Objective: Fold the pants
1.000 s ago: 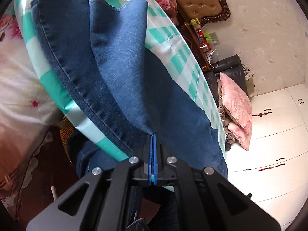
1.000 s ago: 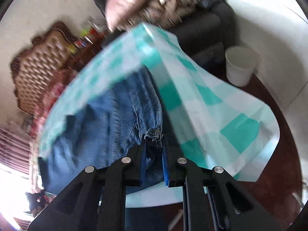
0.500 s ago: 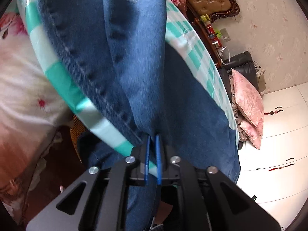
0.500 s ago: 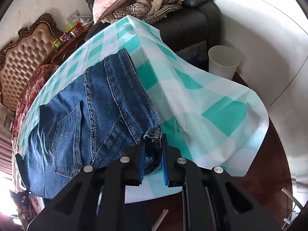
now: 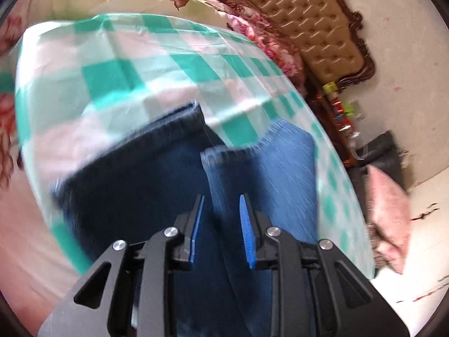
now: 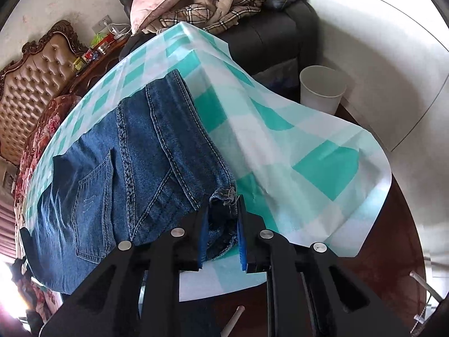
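Released the leg end: left gripper (image 5: pixel 221 219), clamped tight on a ridge of denim a second ago, had just been opening, its blue pads (image 5: pixel 196 230) now standing apart with a fold of the jeans (image 5: pixel 157 196) running up between them but, as far as the smeared left wrist view allowed, not pinched. Swung across too; earlier the view looked along hanging legs draped over the edge, whereas now both hem ends (image 5: pixel 283 140) lay flat ahead on the green-checked tablecloth (image 5: pixel 118 78), one dark leg and one lighter, side by side. Meant, most likely, that the legs had been carried over and laid down on the surface and the left side was letting go. Held on at the other end: right gripper (image 6: pixel 221 219), narrowly parted, gripped the frayed corner of the waistband (image 6: pixel 224 193), pads pressing a bunched thickness of denim, much as half a second before. Showed the seat of the jeans, back pocket (image 6: pixel 92 196) up, spread over the tablecloth toward the tufted headboard (image 6: pixel 33 84), waistband edge running away from the gripper, cloth overhanging the surface near a white bin (image 6: pixel 322 90). Judged as midway: garment laid lengthwise, not yet folded shorter. Risked dragging the loose fold back off if the left gripper pulled away before the pads cleared the denim.
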Demonstrator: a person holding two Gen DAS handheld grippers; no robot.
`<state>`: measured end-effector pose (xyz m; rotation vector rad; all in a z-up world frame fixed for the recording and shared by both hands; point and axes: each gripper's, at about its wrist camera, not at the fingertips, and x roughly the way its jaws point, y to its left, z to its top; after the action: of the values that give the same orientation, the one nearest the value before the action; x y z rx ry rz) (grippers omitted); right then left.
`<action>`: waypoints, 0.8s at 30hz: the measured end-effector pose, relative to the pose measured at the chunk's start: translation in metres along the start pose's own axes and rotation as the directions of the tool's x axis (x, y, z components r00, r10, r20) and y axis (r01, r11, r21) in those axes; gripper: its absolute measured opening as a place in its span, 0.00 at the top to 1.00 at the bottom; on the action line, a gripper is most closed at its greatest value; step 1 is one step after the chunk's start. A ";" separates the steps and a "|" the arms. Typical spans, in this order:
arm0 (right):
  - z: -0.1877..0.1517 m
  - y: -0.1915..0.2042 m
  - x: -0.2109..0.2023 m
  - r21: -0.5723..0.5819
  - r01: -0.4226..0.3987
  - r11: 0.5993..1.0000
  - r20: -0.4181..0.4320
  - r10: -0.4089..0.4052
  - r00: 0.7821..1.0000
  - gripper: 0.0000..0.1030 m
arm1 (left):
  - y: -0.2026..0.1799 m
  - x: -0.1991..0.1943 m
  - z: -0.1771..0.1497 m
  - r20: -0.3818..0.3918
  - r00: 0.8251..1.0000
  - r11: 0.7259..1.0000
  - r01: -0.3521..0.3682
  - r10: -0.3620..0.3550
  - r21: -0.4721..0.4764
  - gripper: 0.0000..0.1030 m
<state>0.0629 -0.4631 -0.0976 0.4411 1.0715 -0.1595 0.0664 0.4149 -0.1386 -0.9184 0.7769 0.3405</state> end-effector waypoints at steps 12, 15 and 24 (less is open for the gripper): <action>-0.002 -0.002 0.000 0.017 -0.006 1.000 0.008 0.006 1.000 0.85 | -0.002 -0.096 -0.005 0.172 0.975 0.989 -0.143 0.138 0.022 0.99; 0.000 -0.002 0.000 0.005 -0.004 1.000 -0.001 0.004 1.000 0.85 | 0.042 -0.078 -0.015 0.076 0.985 0.988 -0.150 0.153 -0.036 0.99; 0.000 0.000 0.000 0.011 0.000 1.000 0.003 0.000 1.000 0.85 | 0.054 -0.077 -0.026 0.082 0.978 0.981 -0.186 0.190 -0.046 0.99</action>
<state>0.0626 -0.4633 -0.0976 0.4504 1.0683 -0.1662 -0.0294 0.4289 -0.1235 -0.8621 0.7819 0.5592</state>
